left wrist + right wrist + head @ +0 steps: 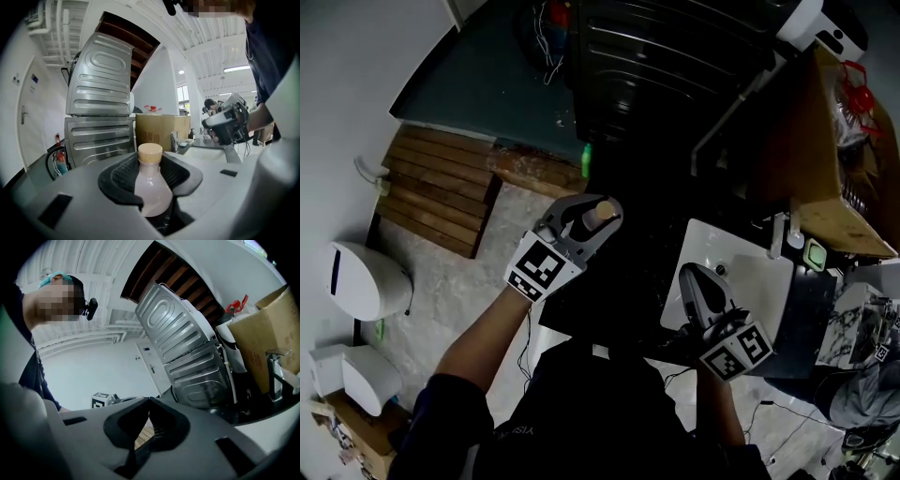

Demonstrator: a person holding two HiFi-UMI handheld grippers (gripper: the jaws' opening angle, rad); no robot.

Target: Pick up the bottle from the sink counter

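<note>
A small cloudy-white bottle (152,190) with a tan cap (150,152) stands upright between the jaws of my left gripper (151,176), which is shut on its body. In the head view the left gripper (592,221) holds the bottle (602,209) up in the air, left of the sink and above the floor. My right gripper (690,275) hovers over the near left part of the white sink (761,281). In the right gripper view its jaw tips meet with nothing between them (149,402). The right gripper (227,124) also shows in the left gripper view, at the right.
A faucet (776,234) stands at the sink's back edge, with a cardboard box (825,159) behind it. A dark ribbed metal machine (675,66) fills the middle back. A wooden slatted mat (441,192) and a white rounded fixture (361,277) are on the floor at the left.
</note>
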